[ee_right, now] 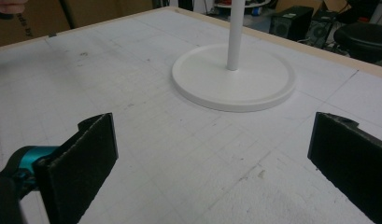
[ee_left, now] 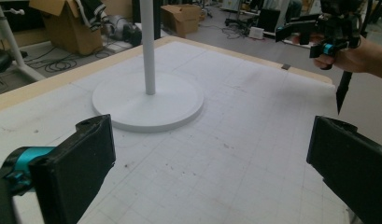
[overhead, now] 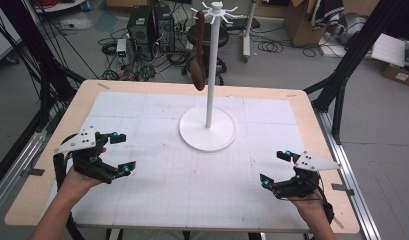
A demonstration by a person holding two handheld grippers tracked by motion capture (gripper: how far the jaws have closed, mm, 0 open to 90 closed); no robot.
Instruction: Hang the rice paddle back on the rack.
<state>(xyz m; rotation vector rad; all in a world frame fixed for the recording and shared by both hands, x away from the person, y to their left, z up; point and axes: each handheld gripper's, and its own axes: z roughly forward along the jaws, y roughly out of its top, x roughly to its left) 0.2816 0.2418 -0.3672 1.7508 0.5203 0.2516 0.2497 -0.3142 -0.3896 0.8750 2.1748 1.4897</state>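
Cardboard boxes (ee_left: 67, 23) at upper left of the left gripper view bear no readable print (too blurred), while left gripper (overhead: 119, 152) and right gripper (overhead: 276, 167) gape empty, flanking the white stand (overhead: 208, 127) mid-frame.

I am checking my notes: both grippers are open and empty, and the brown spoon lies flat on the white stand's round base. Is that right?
One part is wrong. The brown spoon does not lie on the round base; it hangs from a hook at the top of the white stand, as the high view shows. The left gripper and right gripper are indeed open and empty.
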